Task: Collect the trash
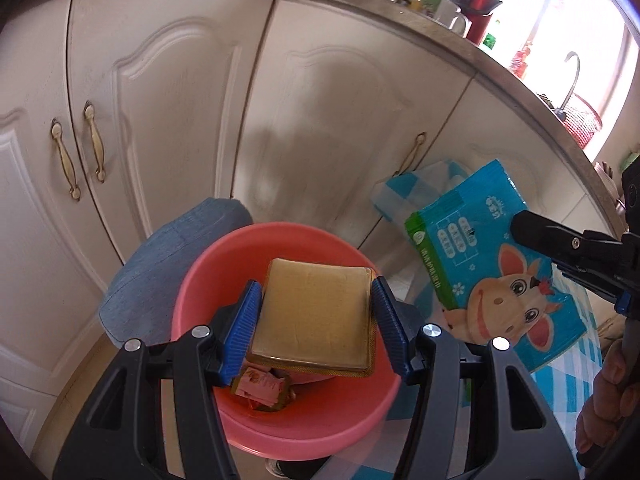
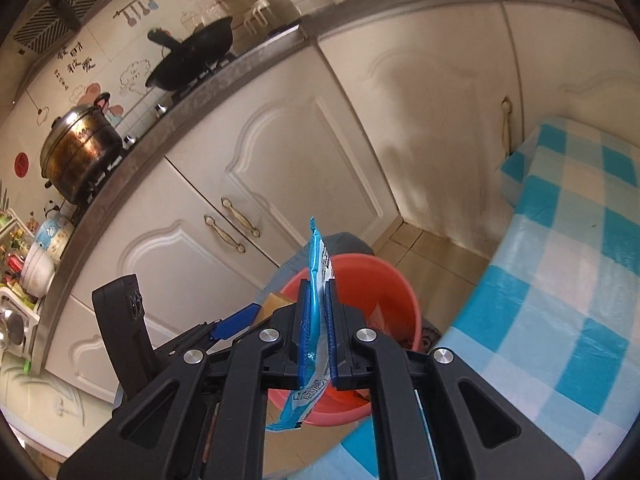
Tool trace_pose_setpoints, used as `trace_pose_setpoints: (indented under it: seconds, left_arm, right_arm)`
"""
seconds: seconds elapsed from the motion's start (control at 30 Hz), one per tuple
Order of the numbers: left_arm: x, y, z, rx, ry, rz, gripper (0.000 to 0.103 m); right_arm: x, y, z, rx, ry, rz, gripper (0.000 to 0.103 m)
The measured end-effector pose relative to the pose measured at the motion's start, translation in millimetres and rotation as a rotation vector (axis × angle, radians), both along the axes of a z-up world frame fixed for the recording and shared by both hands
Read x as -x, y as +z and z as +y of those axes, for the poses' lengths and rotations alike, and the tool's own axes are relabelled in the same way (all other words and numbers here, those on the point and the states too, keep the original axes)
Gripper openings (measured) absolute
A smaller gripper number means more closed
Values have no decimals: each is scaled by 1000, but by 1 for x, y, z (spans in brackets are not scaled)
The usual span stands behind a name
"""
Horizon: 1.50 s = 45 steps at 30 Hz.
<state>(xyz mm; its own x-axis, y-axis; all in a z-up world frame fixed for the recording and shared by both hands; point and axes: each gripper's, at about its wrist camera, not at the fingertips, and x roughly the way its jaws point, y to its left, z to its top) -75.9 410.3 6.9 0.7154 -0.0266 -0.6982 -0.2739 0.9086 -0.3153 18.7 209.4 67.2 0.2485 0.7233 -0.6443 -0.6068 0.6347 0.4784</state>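
Presently, item one: the left gripper is pinching a flat tan packet by its two side edges, jaws part-spread to the packet's width, blue pads pressing on either flank. It is holding the packet directly over the mouth of the pink bucket, presumably so a release drops it straight in.

Item two: the right gripper is clamping a blue cartoon-printed wrapper, jaws pressed nearly together on the thin film. The wrapper is standing edge-on between the pads, its free ends poking out above and below; it is hanging beside the bucket's rim rather than over the opening, judging from the left wrist view.

Item three: the bucket is already holding small scraps at the bottom and is sitting on the floor, close to the white cabinet doors, with a blue-grey cushion touching its far-left side and a blue checked cloth bordering its right.

Clearance: room above the bucket is open; both tools are crowding the same mouth, so one is likely needing to release first.
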Motion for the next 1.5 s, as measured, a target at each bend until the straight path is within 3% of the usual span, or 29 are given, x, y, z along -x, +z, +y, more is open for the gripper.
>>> trace_pose_setpoints:
  seconds: [0.43, 0.47, 0.5, 0.53, 0.57, 0.6, 0.63, 0.83, 1.03, 1.37, 1.43, 1.5]
  left_arm:
    - [-10, -35, 20, 1, 40, 82, 59]
    - [-11, -38, 22, 4, 42, 89, 61]
    - [-11, -41, 23, 9, 51, 95, 71]
    - [-10, -43, 24, 6, 62, 101, 80]
    - [-10, -44, 24, 4, 65, 103, 80]
    - [-10, -45, 23, -4, 60, 109, 81]
    - [-10, -46, 23, -11, 60, 115, 84]
    - [-12, -42, 13, -94, 74, 144, 87]
    - [-13, -21, -9, -186, 61, 138, 88]
    - [-12, 43, -69, -335, 14, 33, 90]
    - [-10, 55, -80, -354, 6, 12, 97]
    - [-8, 69, -95, -376, -11, -17, 97]
  right_arm:
    - [-6, -30, 50, 69, 65, 50, 9]
    - [-5, -29, 50, 72, 61, 44, 10]
    - [-5, -29, 49, 78, 56, 38, 11]
    - [-5, -29, 48, 83, 50, 35, 16]
    - [-5, -28, 46, 82, 43, 35, 40]
    - [-5, -28, 41, 81, 22, 32, 69]
    - [-5, -27, 37, 76, 1, 28, 76]
    - [0, -14, 7, 102, -85, -66, 81]
    - [10, -2, -21, 158, -158, -165, 88]
    - [28, 19, -93, 180, -334, -229, 91]
    - [34, 28, -108, 184, -372, -254, 91]
    - [41, 40, -127, 180, -417, -285, 92]
